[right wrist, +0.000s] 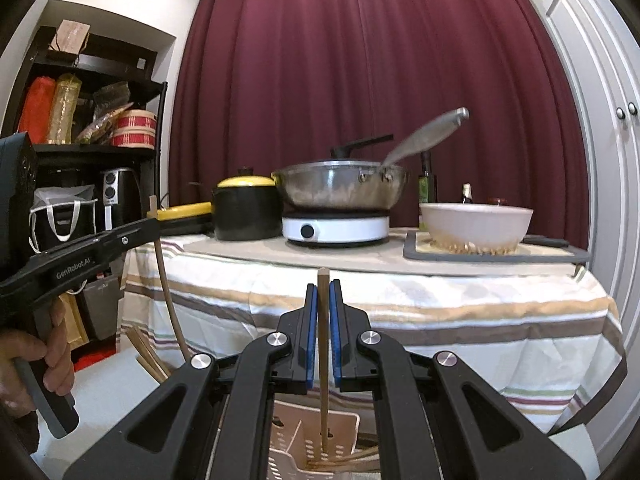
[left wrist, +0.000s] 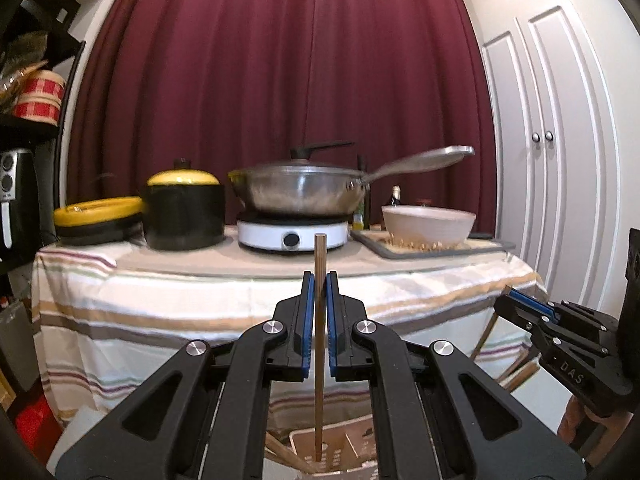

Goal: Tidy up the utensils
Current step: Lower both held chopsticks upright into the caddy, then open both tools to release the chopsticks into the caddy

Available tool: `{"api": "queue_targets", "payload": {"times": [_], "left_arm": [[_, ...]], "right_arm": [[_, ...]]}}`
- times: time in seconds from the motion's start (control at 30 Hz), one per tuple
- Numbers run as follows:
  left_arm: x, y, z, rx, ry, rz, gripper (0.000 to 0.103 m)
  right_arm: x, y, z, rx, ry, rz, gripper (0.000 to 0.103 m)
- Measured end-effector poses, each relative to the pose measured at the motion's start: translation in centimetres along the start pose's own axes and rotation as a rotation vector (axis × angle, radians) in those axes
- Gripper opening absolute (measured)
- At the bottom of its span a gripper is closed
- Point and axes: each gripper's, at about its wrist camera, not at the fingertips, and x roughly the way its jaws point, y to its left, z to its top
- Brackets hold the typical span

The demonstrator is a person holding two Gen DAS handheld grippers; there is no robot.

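A table (left wrist: 160, 300) draped in striped cloth carries a white hotplate (left wrist: 290, 234), a black pot (left wrist: 184, 216) to its left, a grey tray (left wrist: 432, 246) to its right.

Both wrist views face the nearby table (left wrist: 224, 280), seemingly level, sharing the wok (right wrist: 340, 188).

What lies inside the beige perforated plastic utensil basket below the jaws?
Inside the beige perforated plastic utensil basket, several brown wooden chopsticks lie slanted near the bottom. The black gripper frame covers the basket's sides, hiding anything else.

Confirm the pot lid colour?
Yellow lid with a dark knob, on the black pot; clearest in the right wrist view.
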Motion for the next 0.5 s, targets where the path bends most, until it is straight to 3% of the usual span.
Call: {"api": "queue_targets", "payload": {"times": [0.07,0.13,0.17,0.27,0.5], "left_arm": [[0.6,0.1,-0.9,-0.009,0.030,-0.007,0.007],[0.9,0.2,-1.5,-0.016,0.044,-0.007,0.014],[1.0,0.2,-1.6,-0.016,0.050,-0.007,0.021],[0.8,0.3,-1.8,-0.018,0.049,0.008,0.042],[-1.9,0.4,-0.7,-0.012,0.001,0.050,0.060]], "right_arm": [[0.4,-0.3,-0.7,0.012,0.018,-0.002,0.008],[0.6,-0.4,-1.1,0.023,0.028,0.003,0.028],[0.6,-0.5,-1.2,0.028,0.029,0.005,0.032],[0.0,-0.3,-1.1,0.026,0.017,0.000,0.036],[-2.1,0.0,-0.2,0.021,-0.011,-0.019,0.052]]}}
